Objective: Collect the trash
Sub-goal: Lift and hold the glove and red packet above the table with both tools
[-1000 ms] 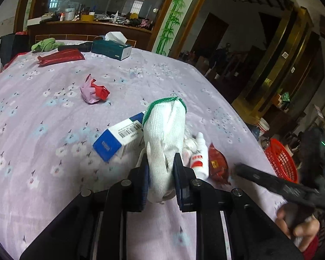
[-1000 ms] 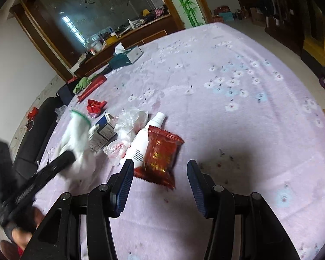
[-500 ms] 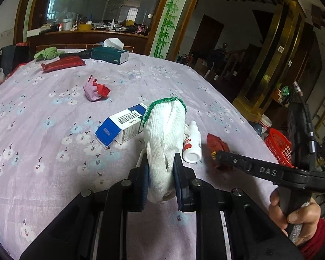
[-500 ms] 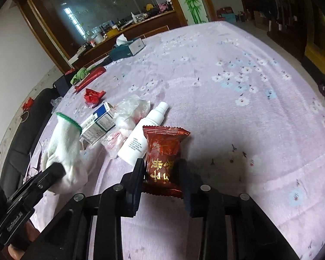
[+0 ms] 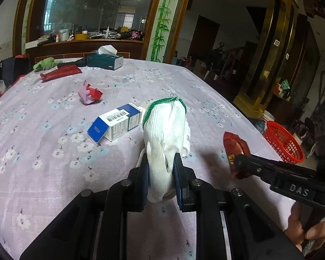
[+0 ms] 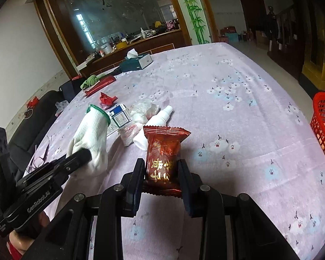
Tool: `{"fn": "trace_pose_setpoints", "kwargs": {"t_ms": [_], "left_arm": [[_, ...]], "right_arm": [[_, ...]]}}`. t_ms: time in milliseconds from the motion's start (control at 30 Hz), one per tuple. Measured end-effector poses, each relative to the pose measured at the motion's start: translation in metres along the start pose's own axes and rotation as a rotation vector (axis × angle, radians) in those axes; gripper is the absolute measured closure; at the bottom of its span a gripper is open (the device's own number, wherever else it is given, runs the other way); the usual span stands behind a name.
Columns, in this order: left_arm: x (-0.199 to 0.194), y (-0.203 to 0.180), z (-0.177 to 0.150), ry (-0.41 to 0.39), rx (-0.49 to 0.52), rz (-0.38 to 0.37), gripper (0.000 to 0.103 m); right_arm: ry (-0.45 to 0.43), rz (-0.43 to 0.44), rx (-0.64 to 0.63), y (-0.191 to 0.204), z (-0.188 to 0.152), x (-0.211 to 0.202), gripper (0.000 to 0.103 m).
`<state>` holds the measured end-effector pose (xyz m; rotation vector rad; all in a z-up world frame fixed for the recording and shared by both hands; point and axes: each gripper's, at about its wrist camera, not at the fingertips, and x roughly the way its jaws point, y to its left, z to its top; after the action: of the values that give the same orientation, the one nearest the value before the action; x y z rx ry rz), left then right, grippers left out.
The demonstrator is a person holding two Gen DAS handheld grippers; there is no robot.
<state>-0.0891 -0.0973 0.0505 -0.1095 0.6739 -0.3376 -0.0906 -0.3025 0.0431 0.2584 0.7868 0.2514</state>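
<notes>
White knitted cotton glove with a green cuff (image 5: pixel 165 138) stands upright, cuff up, pinched at its lower end between the two fingers of the left gripper (image 5: pixel 161 181), above the lilac flower-print tablecloth (image 5: pixel 43 151). Beside it, the right gripper (image 6: pixel 161 178) is pressed onto a dark red foil snack packet with gold lettering (image 6: pixel 162 151), also held upright and clear of the cloth. Behind the two on the table lie a blue-and-white cardboard box with a barcode (image 5: pixel 116 124), a white plastic bottle (image 6: pixel 156 124) and a crumpled clear plastic bag (image 6: pixel 144 110), close together. Farther back sit a crumpled red-and-pink wrapper (image 5: pixel 90 93) and a teal tissue box (image 5: pixel 105 61). A red plastic mesh basket (image 5: pixel 282 142) sits past the table's right edge.
</notes>
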Motion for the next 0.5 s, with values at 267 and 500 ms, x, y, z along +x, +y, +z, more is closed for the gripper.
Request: {"fn": "trace_pose_setpoints", "kwargs": {"t_ms": [267, 500], "left_arm": [[-0.007, -0.001, -0.005, -0.018, 0.022, 0.063, 0.084], [-0.013, -0.002, -0.009, -0.028, 0.036, 0.111, 0.084]], "right_arm": [[-0.005, 0.008, -0.003, 0.003, -0.003, -0.006, 0.070], [-0.026, 0.004, -0.008, 0.006, -0.005, -0.019, 0.070]]}}
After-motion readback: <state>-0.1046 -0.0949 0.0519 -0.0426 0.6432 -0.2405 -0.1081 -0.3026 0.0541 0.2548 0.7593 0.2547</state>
